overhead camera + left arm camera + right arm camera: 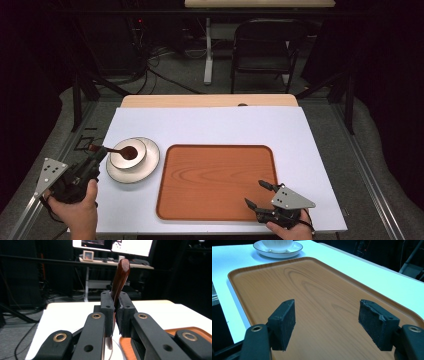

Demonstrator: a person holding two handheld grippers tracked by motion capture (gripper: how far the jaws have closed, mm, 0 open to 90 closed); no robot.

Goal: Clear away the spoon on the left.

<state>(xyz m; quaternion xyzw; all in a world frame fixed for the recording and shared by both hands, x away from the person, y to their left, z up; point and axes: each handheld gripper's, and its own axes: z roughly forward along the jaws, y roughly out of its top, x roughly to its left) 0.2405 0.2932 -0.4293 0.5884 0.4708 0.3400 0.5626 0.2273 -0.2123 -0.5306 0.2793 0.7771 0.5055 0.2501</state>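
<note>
A dark wooden spoon (116, 150) rests with its head in a white bowl (129, 153), which stands on a white plate (145, 165) at the table's left. My left gripper (96, 152) is shut on the spoon's handle (119, 280), which rises between the pads in the left gripper view. A brown wooden tray (216, 181) lies bare in the middle. My right gripper (256, 194) hangs open over the tray's near right corner, nothing between its pads (282, 322). The bowl and plate (277, 249) sit beyond the tray (317, 295) in the right gripper view.
The white table top (210, 125) has free room behind and right of the tray. Beyond the table stand a black folding chair (265, 47) and a desk leg (208, 50), with cables on the floor.
</note>
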